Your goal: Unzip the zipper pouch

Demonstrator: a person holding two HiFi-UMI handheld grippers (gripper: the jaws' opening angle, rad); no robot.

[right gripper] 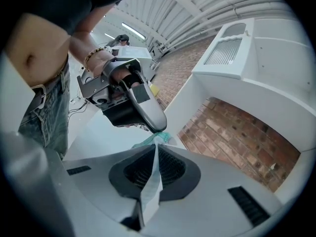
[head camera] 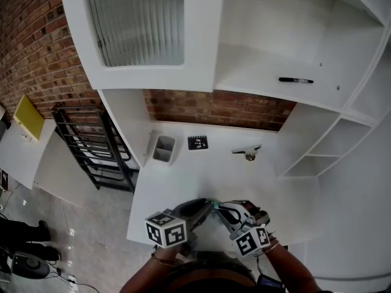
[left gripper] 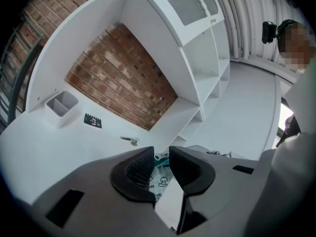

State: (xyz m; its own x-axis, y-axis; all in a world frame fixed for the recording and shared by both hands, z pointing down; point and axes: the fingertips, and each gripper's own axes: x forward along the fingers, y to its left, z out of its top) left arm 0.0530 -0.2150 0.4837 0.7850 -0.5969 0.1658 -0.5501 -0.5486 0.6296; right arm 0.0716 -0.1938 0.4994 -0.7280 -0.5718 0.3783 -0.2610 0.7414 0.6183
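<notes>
I hold a white printed zipper pouch (right gripper: 150,191) with a teal zipper edge (right gripper: 154,138) above the front of the white table (head camera: 183,182), between both grippers. My right gripper (right gripper: 157,149) is shut on the pouch's fabric, which stands upright between its pads. In the left gripper view, my left gripper (left gripper: 162,154) has its jaws a narrow gap apart around the teal zipper end (left gripper: 159,157), with the pouch (left gripper: 162,182) showing below. In the head view the two grippers, left (head camera: 206,206) and right (head camera: 222,212), meet tip to tip. In the right gripper view the left gripper (right gripper: 157,128) touches the teal end.
Toward the back of the table are a grey two-part bin (head camera: 164,148), a black card (head camera: 197,142) and a small metal piece (head camera: 247,153). A black marker (head camera: 296,80) lies on the shelf above. A black wire rack (head camera: 91,154) stands on the floor at the left.
</notes>
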